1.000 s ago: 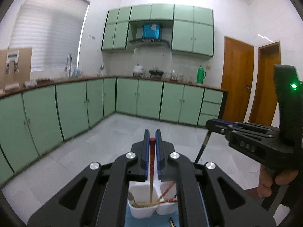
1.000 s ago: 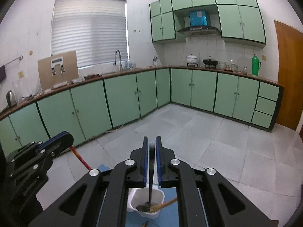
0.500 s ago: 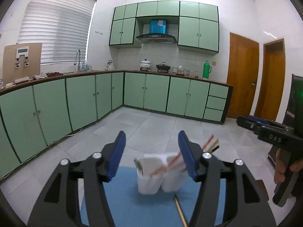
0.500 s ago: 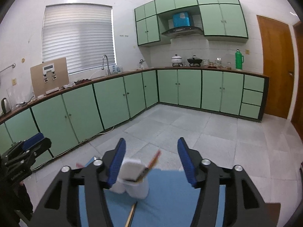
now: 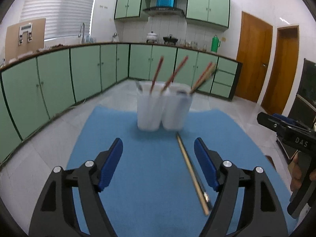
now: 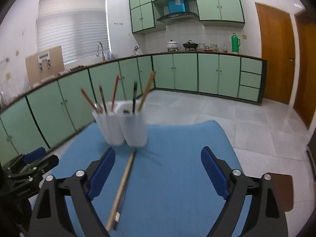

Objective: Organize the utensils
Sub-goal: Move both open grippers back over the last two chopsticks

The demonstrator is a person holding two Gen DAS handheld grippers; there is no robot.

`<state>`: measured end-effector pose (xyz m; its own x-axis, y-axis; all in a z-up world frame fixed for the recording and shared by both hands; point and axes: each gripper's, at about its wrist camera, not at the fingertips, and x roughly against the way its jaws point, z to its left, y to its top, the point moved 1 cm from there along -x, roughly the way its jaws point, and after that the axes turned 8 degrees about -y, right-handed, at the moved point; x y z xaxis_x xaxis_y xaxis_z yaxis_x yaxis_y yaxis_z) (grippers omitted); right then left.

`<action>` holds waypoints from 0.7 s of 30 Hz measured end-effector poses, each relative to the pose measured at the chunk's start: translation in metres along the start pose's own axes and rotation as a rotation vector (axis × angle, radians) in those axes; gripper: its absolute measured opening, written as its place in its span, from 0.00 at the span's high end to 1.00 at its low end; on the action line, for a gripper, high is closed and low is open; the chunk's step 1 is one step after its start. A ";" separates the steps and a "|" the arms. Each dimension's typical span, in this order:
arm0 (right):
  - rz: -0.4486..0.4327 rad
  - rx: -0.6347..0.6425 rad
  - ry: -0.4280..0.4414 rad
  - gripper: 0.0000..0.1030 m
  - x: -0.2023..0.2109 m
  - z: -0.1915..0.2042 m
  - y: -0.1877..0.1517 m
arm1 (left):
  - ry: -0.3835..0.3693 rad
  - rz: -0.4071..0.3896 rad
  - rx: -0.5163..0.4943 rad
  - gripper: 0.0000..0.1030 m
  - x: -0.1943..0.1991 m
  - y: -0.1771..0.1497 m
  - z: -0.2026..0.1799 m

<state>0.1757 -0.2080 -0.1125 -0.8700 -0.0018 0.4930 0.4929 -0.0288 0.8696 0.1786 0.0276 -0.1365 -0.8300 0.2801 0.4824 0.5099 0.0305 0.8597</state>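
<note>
Two white holders [image 6: 122, 127] side by side, touching, at the far part of the blue mat [image 6: 177, 158] on the worktop, five sticks upright in them, spoon count unclear through blur. One pair of chopsticks [image 6: 121, 187] flat on mat, just before the holders. Left gripper [image 5: 158, 164] and right gripper [image 6: 158, 171] both spread wide, just opened, nothing between the jaws.

Matt blue cloth mat [image 5: 138, 177]; white plastic holders [image 5: 164, 110], smooth; wooden chopstick [image 5: 192, 177] at five o'clock; glossy floor tiles [image 6: 246, 114].
</note>
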 end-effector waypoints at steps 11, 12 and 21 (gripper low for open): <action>0.144 0.017 -0.002 0.13 -0.012 0.019 -0.070 | 0.061 0.125 0.024 0.28 -0.012 -0.064 0.012; 0.157 0.019 0.003 0.13 -0.012 0.020 -0.075 | 0.067 0.131 0.023 0.28 -0.012 -0.067 0.012; 0.272 0.082 0.038 0.24 -0.019 0.044 -0.112 | 0.119 0.158 0.022 0.27 -0.009 -0.072 0.021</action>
<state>0.1374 -0.1607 -0.2185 -0.7049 -0.0360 0.7084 0.7061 0.0592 0.7056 0.1536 0.0430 -0.2064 -0.7595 0.1683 0.6284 0.6396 0.0168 0.7686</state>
